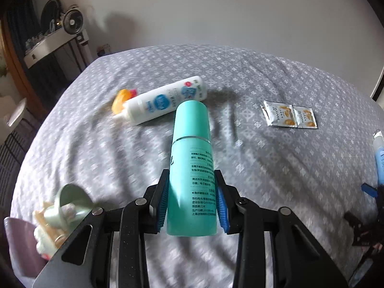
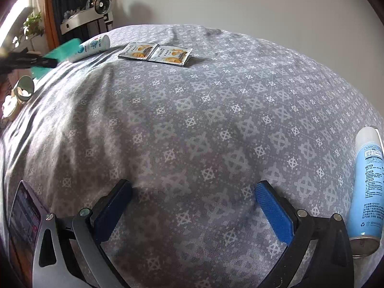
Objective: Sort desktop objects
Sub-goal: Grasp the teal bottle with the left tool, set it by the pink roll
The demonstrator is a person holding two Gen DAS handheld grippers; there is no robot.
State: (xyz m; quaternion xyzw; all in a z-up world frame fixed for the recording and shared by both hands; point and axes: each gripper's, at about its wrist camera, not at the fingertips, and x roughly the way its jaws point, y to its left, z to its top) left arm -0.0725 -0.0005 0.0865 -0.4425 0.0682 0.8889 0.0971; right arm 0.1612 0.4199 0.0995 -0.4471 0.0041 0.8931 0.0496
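The left tool (image 1: 192, 201) was clamped on a teal bottle (image 1: 192, 168), its blue ribbed pads (image 1: 222, 206) pressing both sides of the lower body while the capped end pointed away over the grey patterned cloth (image 1: 264, 168) covering the surface. Dark print in Chinese ran down the bottle's side (too small to read with confidence).

Beyond the bottle's cap lay a white bottle (image 1: 163, 102) on its side, with blue round label graphics, and an orange and yellow item (image 1: 122, 100) lay just beside its narrow end. To the right, well apart, lay two joined silver sachets (image 1: 290, 117) printed PANTENE. At the near left edge sat a pale green cup (image 1: 72, 204) among blurred small things.

The right tool (image 2: 192, 204) hung wide open over bare cloth, with nothing between its pads. A light blue spray can (image 2: 367, 187) lay on its side just right of the tool, its metal base toward the camera, its label dense with small Chinese text. In the right wrist view the sachets (image 2: 156, 52) lay far across the cloth, and a phone (image 2: 24, 216) with a lit screen showed at the lower left edge.
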